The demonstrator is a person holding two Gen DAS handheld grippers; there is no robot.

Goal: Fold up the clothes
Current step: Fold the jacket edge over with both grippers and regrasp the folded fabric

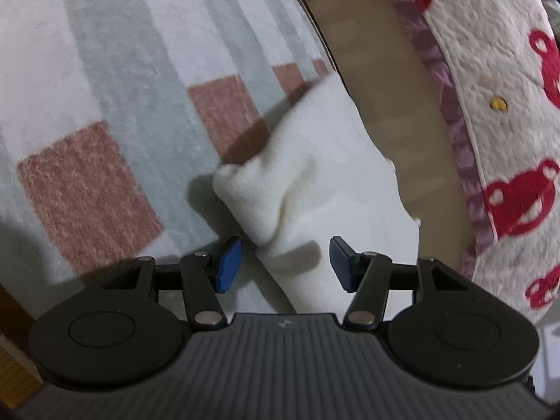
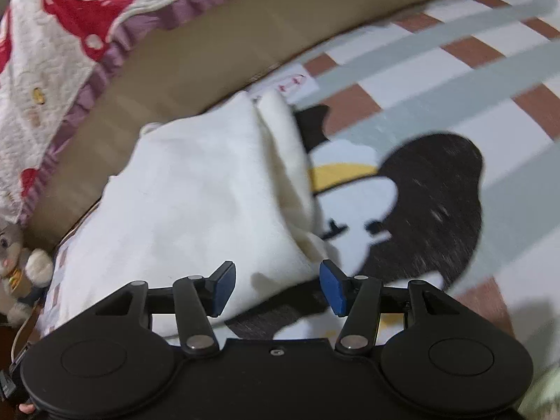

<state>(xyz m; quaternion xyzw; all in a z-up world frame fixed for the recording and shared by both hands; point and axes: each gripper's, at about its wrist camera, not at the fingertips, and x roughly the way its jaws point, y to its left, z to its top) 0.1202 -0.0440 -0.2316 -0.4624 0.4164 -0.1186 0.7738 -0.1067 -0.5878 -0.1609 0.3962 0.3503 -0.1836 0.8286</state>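
Here, both claws hang open over a folded white garment (image 1: pixel 315 189) on a checked rug (image 1: pixel 105 105).

The left claw (image 1: pixel 285 262) stands wide with a cloth corner between its pads — not pinched. The right claw (image 2: pixel 276 288) gapes likewise above the garment's edge — beside a penguin print (image 2: pixel 420 203) and brown cardboard (image 2: pixel 210 52).

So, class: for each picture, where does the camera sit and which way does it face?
Left wrist: on the left gripper, facing down its open fingers at the white garment on the checked rug.
Right wrist: on the right gripper, fingers open over the garment beside a penguin print.
Shared: garment, rug, cardboard, quilt.
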